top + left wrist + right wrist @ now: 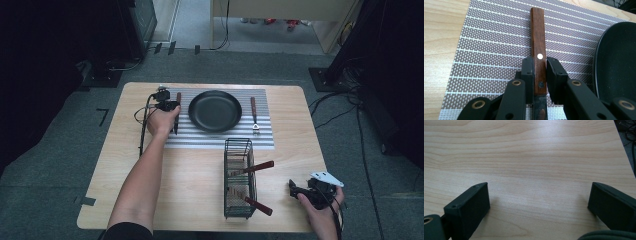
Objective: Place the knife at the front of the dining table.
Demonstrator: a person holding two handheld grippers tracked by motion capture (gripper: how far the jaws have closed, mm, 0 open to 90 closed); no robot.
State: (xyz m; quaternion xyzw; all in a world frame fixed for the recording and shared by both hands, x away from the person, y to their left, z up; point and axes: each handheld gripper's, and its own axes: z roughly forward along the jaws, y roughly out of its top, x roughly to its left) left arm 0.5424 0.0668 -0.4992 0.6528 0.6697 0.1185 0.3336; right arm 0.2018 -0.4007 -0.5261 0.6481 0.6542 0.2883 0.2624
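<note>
A knife (537, 37) with a brown wooden handle lies on the striped placemat (494, 50), left of the black pan (616, 62). My left gripper (539, 67) is shut on the handle near where the blade starts, one pad on each side. In the high view the knife (178, 97) sits beside the pan (215, 111), with the left gripper (175, 112) over it. My right gripper (539, 205) is open above bare wood, nothing between its jaws. In the high view the right gripper (292, 188) rests at the table's near right corner.
A fork (254, 115) with a wooden handle lies on the placemat (220, 137) right of the pan. A black wire basket (239, 175) stands on the table (190, 190) near the front, with two wooden-handled utensils (257, 167) sticking out.
</note>
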